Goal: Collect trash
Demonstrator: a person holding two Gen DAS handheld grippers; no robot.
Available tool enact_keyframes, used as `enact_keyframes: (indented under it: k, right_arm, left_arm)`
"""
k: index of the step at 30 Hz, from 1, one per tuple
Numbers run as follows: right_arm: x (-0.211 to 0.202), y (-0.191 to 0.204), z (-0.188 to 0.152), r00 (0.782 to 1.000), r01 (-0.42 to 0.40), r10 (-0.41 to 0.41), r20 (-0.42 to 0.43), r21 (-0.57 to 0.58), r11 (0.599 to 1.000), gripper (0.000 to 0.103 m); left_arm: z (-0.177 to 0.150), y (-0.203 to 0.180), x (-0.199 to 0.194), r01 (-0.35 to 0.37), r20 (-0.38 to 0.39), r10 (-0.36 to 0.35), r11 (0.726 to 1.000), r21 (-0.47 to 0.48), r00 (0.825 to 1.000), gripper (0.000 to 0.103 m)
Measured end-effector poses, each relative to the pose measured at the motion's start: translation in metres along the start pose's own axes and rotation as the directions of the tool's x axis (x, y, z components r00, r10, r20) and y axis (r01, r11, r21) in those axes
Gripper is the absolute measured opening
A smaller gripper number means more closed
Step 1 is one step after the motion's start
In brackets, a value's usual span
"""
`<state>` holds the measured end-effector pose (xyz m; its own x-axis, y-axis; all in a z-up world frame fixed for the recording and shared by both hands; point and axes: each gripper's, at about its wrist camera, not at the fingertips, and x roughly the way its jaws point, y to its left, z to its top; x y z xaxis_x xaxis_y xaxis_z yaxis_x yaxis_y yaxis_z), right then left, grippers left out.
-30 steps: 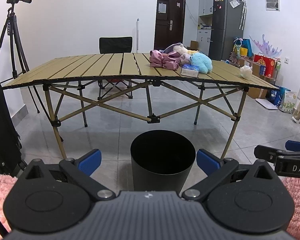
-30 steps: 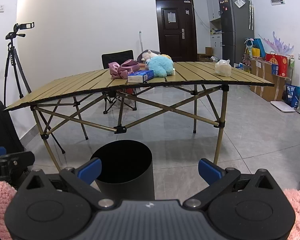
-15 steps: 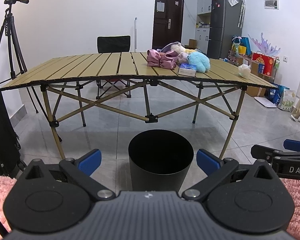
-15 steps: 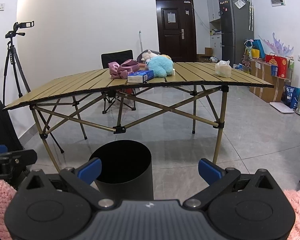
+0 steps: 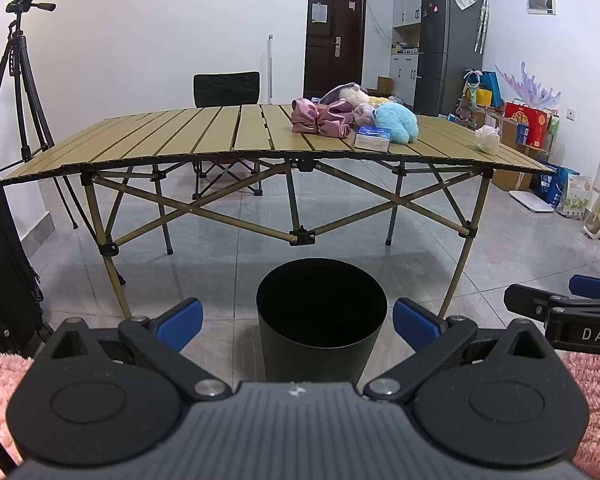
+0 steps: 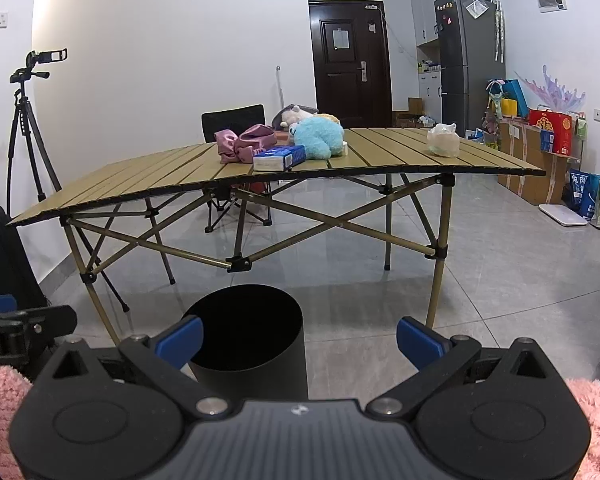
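Note:
A black round bin (image 5: 321, 320) (image 6: 248, 336) stands on the floor in front of a slatted folding table (image 5: 188, 140) (image 6: 384, 152). A crumpled clear plastic bag (image 5: 487, 139) (image 6: 443, 141) lies near the table's right end. A blue tissue box (image 5: 373, 137) (image 6: 278, 157), a pink bow (image 5: 320, 117) (image 6: 244, 145) and a light blue plush toy (image 5: 396, 122) (image 6: 316, 136) sit mid-table. My left gripper (image 5: 298, 322) is open and holds nothing, low and just short of the bin. My right gripper (image 6: 300, 340) is open too, beside the bin's right side.
A tripod with a camera (image 5: 18, 80) (image 6: 28, 128) stands at the left wall beside a black case (image 5: 0, 264). A black folding chair (image 5: 226, 90) is behind the table. Boxes and bags (image 6: 548, 148) line the right wall by a fridge (image 6: 468, 56).
Both grippers have drifted slightly, so the table and bin shift a little in view. Both stay open and hold nothing.

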<state>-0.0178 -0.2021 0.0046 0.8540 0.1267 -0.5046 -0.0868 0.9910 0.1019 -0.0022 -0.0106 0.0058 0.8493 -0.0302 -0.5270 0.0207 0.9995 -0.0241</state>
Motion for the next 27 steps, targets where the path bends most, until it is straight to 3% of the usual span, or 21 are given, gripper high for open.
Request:
enact_keyframes:
  k: [27]
  right_arm:
    - [-0.0002, 0.0015, 0.0016, 1.0, -0.002, 0.002, 0.003, -0.003, 1.0, 0.103]
  left_arm:
    - [0.0008, -0.0003, -0.001, -0.009, 0.004, 0.009, 1.0, -0.004, 1.0, 0.103]
